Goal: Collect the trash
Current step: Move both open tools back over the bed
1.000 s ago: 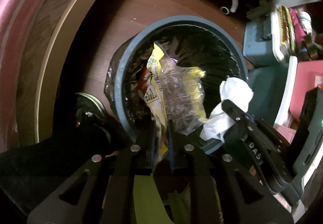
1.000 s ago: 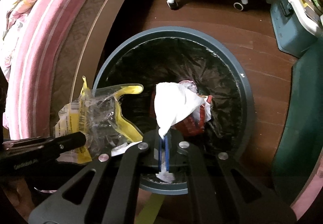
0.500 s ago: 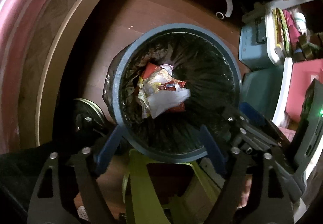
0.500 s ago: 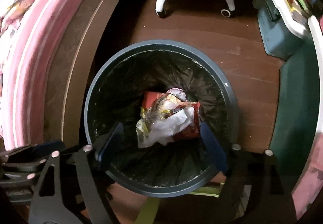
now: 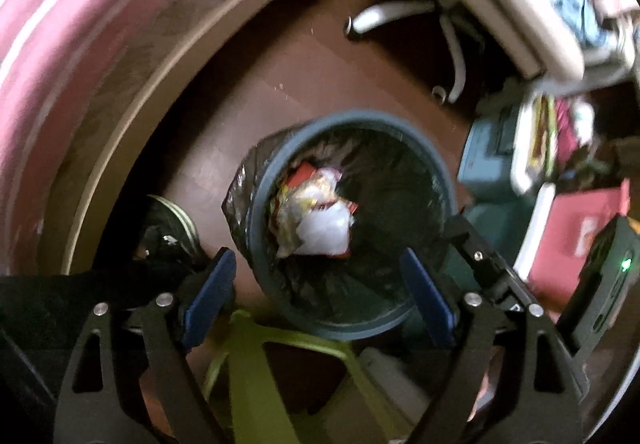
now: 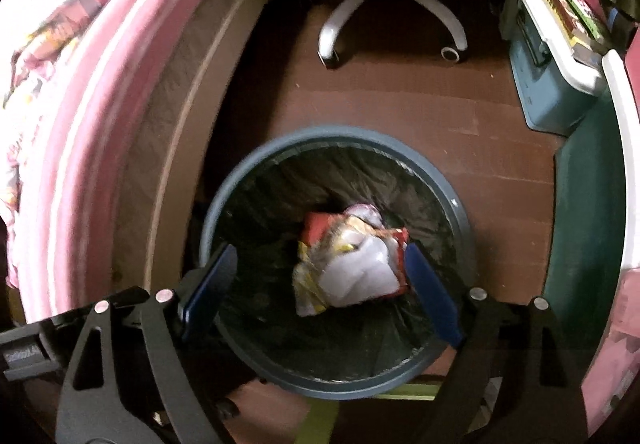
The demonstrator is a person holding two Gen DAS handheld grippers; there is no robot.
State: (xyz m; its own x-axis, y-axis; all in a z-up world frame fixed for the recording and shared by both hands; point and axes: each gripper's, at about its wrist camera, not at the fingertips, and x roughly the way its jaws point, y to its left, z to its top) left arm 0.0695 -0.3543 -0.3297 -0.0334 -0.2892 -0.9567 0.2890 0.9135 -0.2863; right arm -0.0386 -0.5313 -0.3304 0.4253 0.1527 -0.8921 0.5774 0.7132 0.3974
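My left tongs (image 5: 318,294) and right tongs (image 6: 318,294) just opened wide, both empty; crumpled wrappers and white tissue (image 6: 352,264) lie below them in the round blue-grey bin with black liner (image 6: 460,212).

Dim, warm-tinted, motion-blurred views with strong fisheye bending at edges

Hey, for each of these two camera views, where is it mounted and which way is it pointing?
Left wrist: sits on the left gripper, looks steeply down into the trash bin; its own open fingers show, plus the right gripper at the right.
Right wrist: sits on the right gripper, looks down into the bin; its open fingers show, plus the left gripper at lower left.
Shared: bin, crumpled trash inside, office chair base, wooden floor.
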